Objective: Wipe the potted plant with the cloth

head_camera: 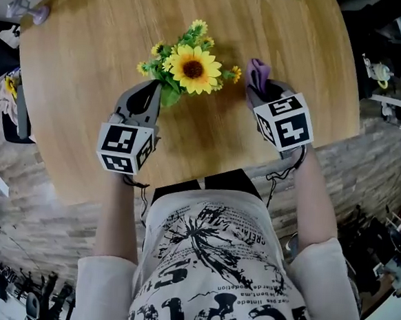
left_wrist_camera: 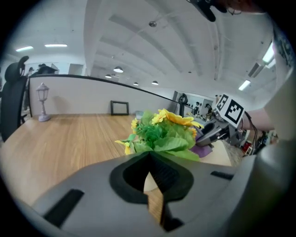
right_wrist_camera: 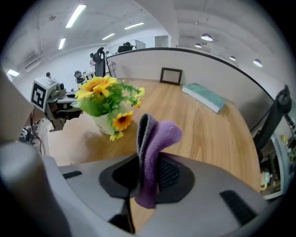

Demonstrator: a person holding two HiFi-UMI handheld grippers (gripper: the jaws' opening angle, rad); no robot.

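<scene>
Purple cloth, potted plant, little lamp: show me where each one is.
purple cloth [right_wrist_camera: 153,152], right gripper view, on its folded middle.
potted plant [head_camera: 192,69], head view, on the big sunflower's centre.
little lamp [left_wrist_camera: 43,102], left gripper view, on its stem.

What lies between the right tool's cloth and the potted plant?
Nothing but bare wooden table separates the purple cloth in the right tool from the potted plant; the right gripper view shows it.
</scene>
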